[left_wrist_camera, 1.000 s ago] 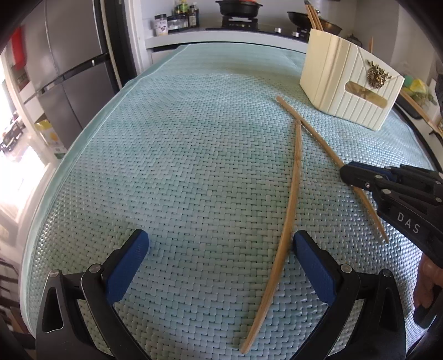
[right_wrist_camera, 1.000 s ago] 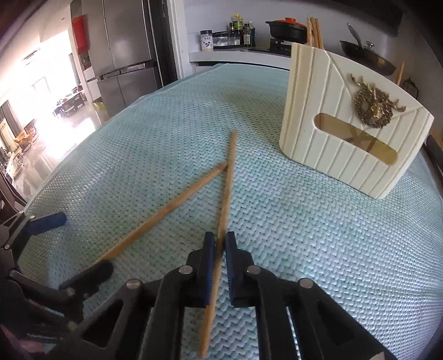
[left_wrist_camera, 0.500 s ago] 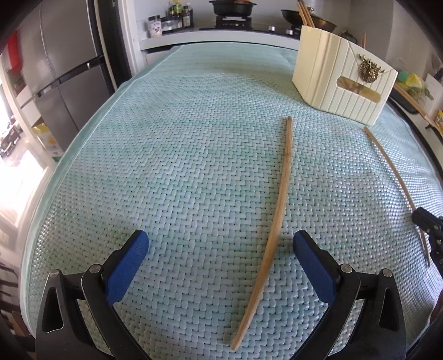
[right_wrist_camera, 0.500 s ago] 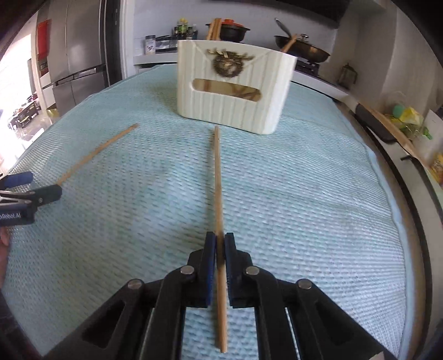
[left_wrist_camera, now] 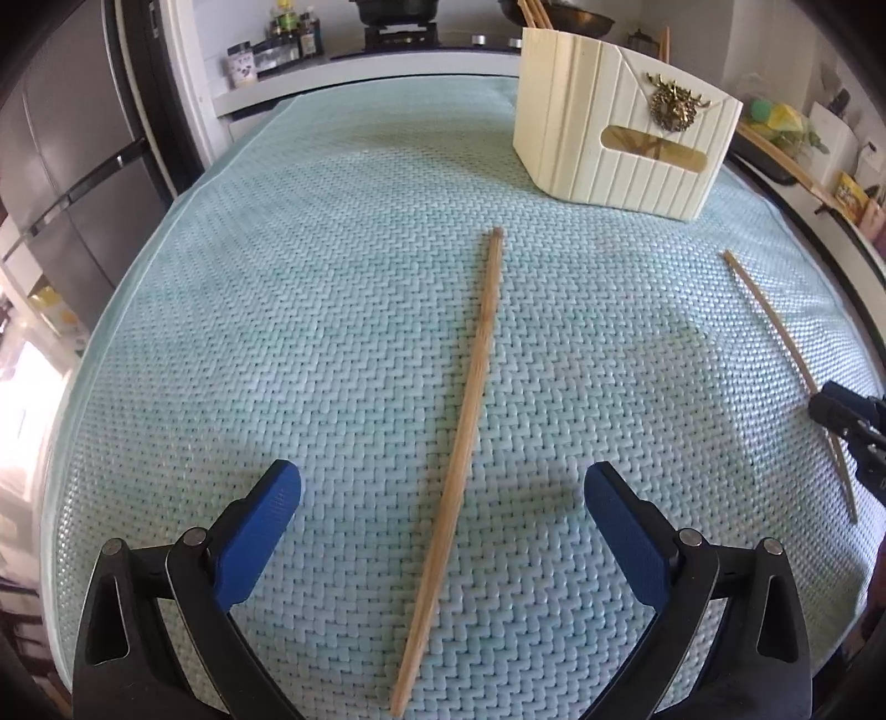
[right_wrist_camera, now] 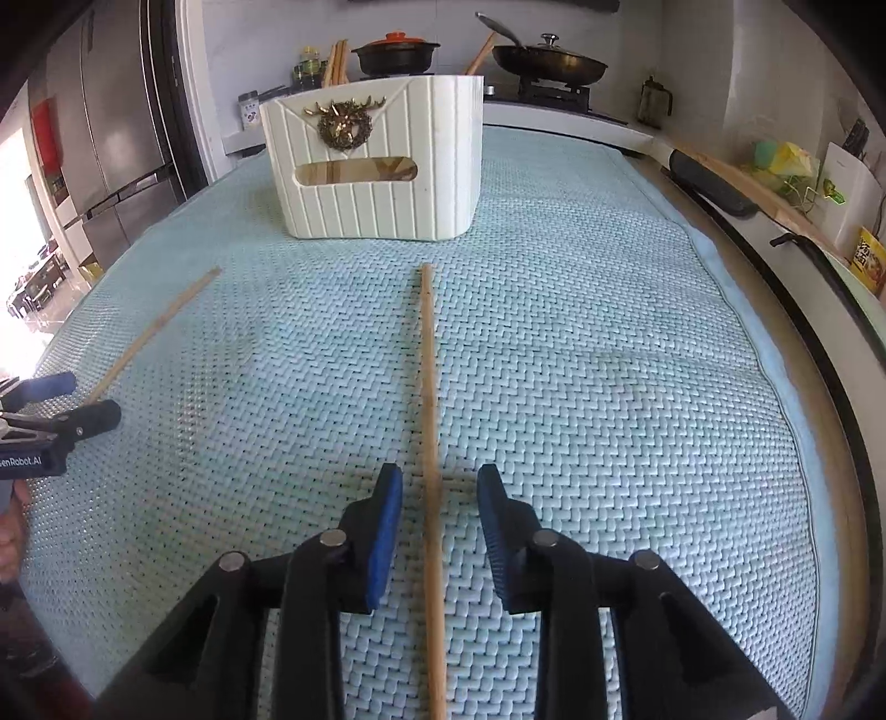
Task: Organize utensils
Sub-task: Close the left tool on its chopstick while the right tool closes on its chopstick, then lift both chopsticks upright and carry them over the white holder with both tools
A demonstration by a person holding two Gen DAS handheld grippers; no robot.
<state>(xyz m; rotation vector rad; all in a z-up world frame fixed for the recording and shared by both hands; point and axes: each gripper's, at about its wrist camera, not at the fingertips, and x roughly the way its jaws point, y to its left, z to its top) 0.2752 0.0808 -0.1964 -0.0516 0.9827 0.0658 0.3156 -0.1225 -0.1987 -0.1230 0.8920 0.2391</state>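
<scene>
Two wooden chopsticks lie apart on the teal woven mat. One chopstick lies between the fingers of my left gripper, which is open wide; it also shows at the left of the right wrist view. The other chopstick lies between the fingers of my right gripper, which is open and not touching it; it shows at the right of the left wrist view. A cream ribbed utensil holder with a gold wreath emblem stands at the back, with chopsticks in it.
The teal mat covers the table. A stove with a pot and a pan stands behind the holder. A fridge is at the left. A counter with small items runs along the right.
My right gripper carried its chopstick away from the other one, set it pointing at the holder, then opened and let it go. The left gripper stayed open over its chopstick.
</scene>
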